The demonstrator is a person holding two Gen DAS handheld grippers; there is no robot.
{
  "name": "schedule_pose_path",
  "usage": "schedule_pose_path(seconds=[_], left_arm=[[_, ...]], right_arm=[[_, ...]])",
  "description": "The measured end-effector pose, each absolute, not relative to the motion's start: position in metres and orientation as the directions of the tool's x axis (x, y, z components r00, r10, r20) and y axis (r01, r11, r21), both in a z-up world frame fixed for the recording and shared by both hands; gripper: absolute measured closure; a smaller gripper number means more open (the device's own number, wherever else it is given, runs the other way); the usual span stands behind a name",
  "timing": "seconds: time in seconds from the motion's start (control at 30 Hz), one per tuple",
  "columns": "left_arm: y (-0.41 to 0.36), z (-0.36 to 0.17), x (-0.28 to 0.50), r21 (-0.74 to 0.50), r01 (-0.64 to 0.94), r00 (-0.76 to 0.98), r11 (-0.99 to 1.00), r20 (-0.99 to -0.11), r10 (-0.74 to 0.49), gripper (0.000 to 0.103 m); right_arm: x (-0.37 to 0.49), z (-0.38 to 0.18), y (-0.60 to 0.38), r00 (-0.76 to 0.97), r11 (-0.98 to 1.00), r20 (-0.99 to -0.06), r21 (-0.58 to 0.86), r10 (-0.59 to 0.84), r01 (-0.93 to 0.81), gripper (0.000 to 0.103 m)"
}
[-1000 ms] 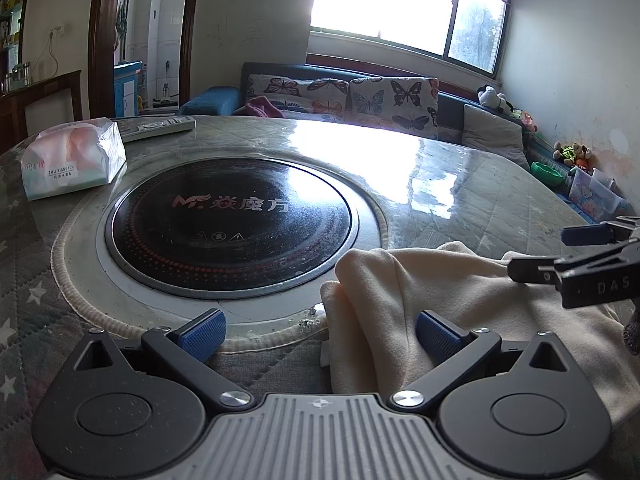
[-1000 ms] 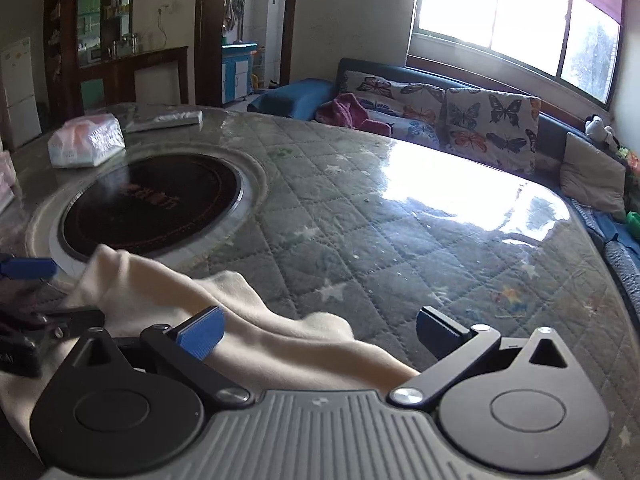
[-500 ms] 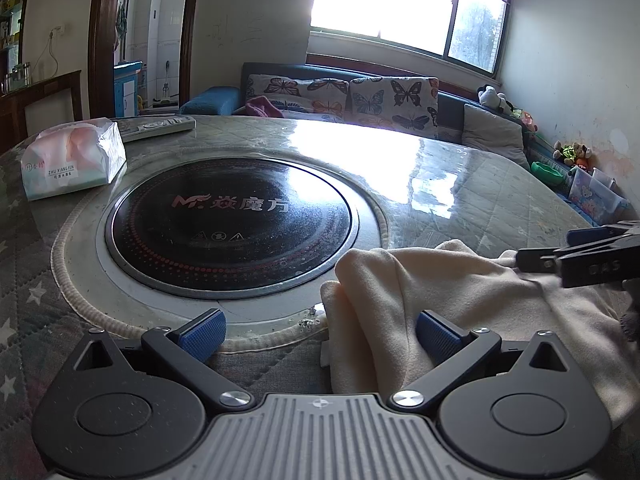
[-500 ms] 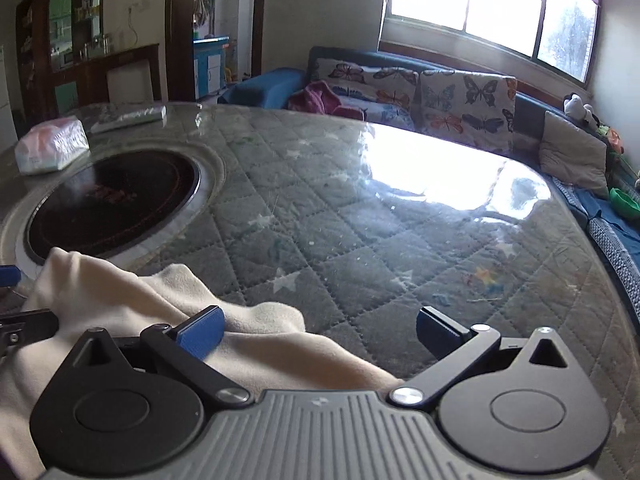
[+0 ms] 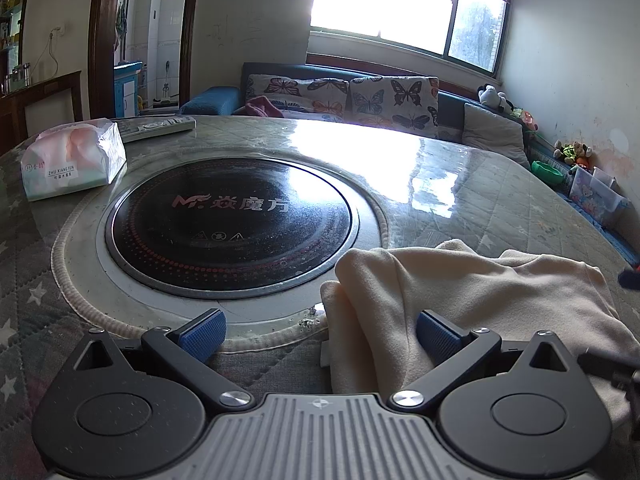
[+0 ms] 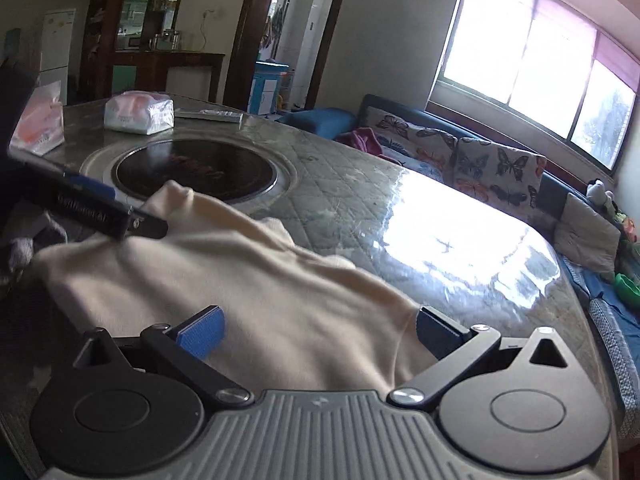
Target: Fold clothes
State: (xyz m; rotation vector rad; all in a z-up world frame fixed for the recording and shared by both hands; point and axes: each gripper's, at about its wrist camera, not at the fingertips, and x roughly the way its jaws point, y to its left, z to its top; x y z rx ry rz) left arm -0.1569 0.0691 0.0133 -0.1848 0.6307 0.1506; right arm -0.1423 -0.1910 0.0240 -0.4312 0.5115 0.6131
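With both sets of jaws spread and gripping nothing, cream garment rumpled on table beside cooktop: risk of catching 2 layers, bunching the fold.

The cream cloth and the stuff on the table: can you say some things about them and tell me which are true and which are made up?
1. The cloth is cream. True.
2. The left gripper is shut. False: its fingers stand wide apart.
3. A tissue pack lies beside the round black hob. True.
4. The cloth covers the whole hob. False: it lies beside it, at most over its rim.
5. The right gripper is open over the cloth. True.
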Motion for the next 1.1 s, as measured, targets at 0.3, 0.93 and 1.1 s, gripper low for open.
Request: schedule_pose_path(seconds=[0.3,0.93,1.1], left_arm=[[0.069,0.013,-0.157,-0.125,-0.196,0.798,0.973,-0.597,0.083,0.0],[0.07,0.014,-0.157,-0.123,-0.196,0.797,0.973,-0.598,0.085,0.0],[0.07,0.014,-0.156,-0.123,-0.196,0.797,0.973,-0.598,0.085,0.0]], right_arm=[[-0.152,0.027,-0.214,0.753,0.807,-0.522,-0.189,0.4,-0.56,0.0],[-0.121,0.02,-0.246,0.797,0.895,-0.543,-0.17,0.264,-0.413,0.0],[-0.114,0.015,-0.259,0.796,0.906,-0.552,-0.16,0.247,-0.392,0.0]])
